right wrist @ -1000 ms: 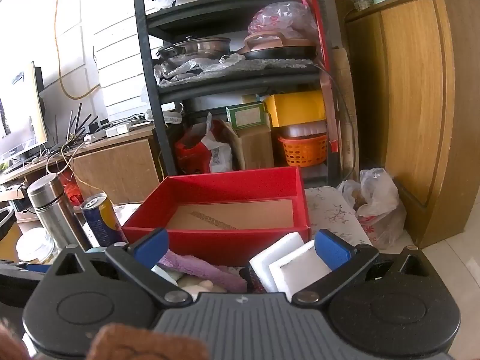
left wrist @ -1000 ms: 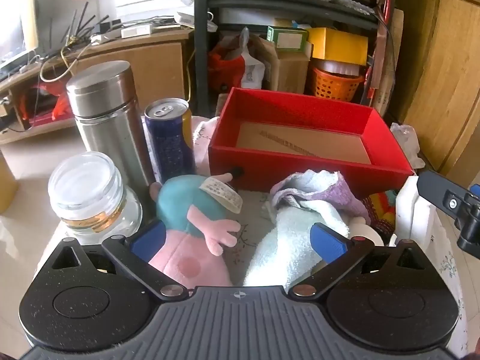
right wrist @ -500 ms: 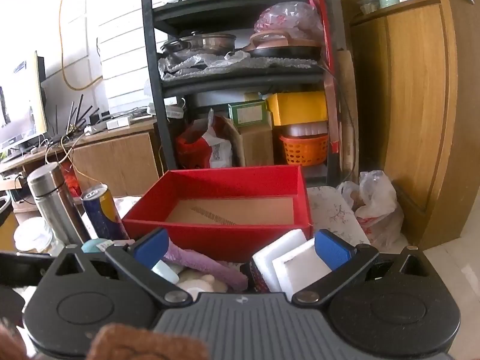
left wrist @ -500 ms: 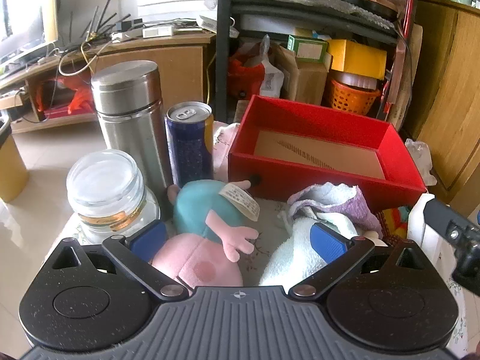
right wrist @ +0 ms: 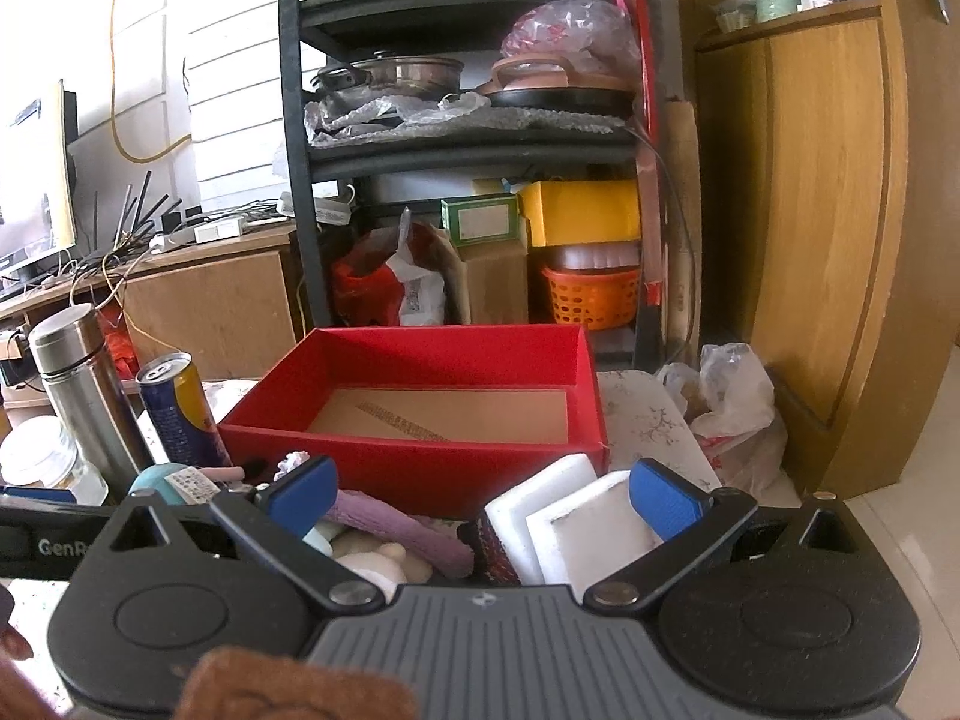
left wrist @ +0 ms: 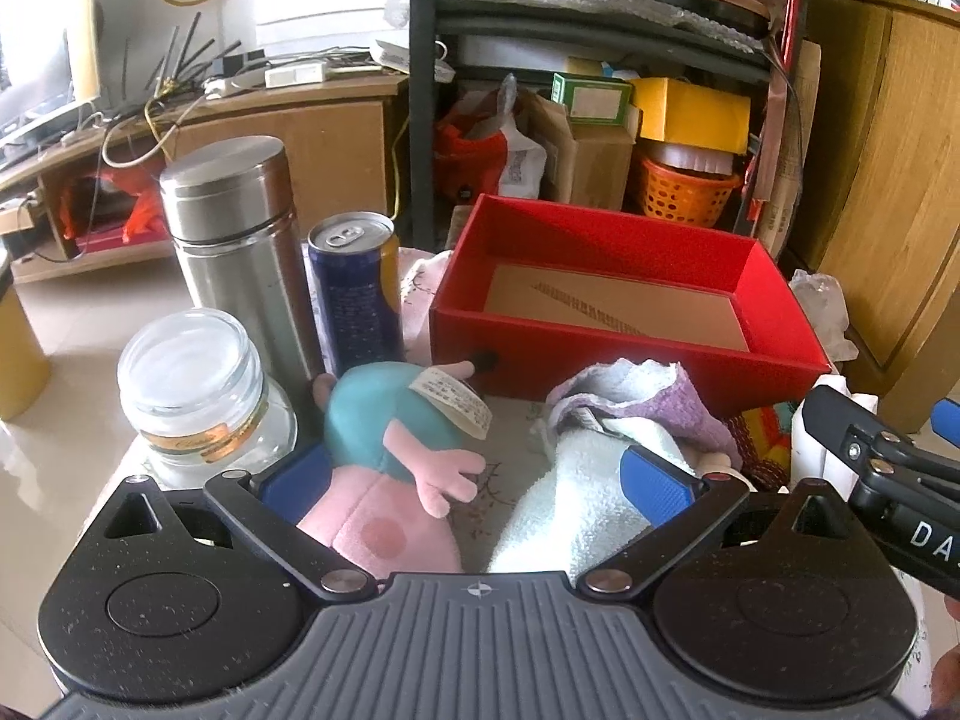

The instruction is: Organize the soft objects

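both fingers wide, empty; right gripper (left wrist: 888, 456) reads "da"; left gripper (right wrist: 36, 531) "genr".

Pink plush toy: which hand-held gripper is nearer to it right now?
Left. The left hand-held gripper is open right over the pink plush toy. The right hand-held gripper is off to its right, above the white foam blocks.

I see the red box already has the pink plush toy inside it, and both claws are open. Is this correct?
Not quite. The red box holds nothing; the left wrist view shows its bare cardboard floor. The pink plush toy lies on the table in front of the box, between the fingers of the left claw. Both claws, including the right claw, are indeed open.
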Available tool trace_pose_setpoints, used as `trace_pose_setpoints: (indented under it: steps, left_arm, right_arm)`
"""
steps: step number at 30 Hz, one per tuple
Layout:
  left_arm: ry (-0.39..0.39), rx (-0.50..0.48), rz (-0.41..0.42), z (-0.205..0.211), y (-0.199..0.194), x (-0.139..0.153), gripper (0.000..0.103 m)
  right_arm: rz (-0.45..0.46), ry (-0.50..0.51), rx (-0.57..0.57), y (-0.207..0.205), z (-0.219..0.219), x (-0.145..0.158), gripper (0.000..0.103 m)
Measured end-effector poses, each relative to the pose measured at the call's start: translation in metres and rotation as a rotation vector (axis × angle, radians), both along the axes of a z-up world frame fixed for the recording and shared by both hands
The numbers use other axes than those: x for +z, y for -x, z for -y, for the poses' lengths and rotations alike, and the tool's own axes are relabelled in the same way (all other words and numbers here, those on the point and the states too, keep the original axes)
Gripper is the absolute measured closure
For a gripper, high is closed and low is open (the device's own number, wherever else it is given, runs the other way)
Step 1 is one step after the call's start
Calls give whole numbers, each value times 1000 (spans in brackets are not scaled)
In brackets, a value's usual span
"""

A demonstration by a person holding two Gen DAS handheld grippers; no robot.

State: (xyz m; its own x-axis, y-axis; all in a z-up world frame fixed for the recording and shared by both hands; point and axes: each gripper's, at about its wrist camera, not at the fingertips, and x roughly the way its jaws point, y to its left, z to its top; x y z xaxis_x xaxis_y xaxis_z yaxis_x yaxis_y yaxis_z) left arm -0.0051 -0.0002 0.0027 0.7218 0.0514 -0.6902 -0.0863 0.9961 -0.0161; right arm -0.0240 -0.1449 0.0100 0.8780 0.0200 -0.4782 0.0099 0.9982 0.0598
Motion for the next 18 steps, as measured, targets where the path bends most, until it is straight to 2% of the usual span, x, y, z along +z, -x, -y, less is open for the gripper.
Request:
trace_pose_setpoints:
  steps: [18]
  left_arm:
    - [11, -5, -10, -2, -1, 0, 5]
  right_arm:
    - [-12, -3, -4, -2, -2, -1, 24]
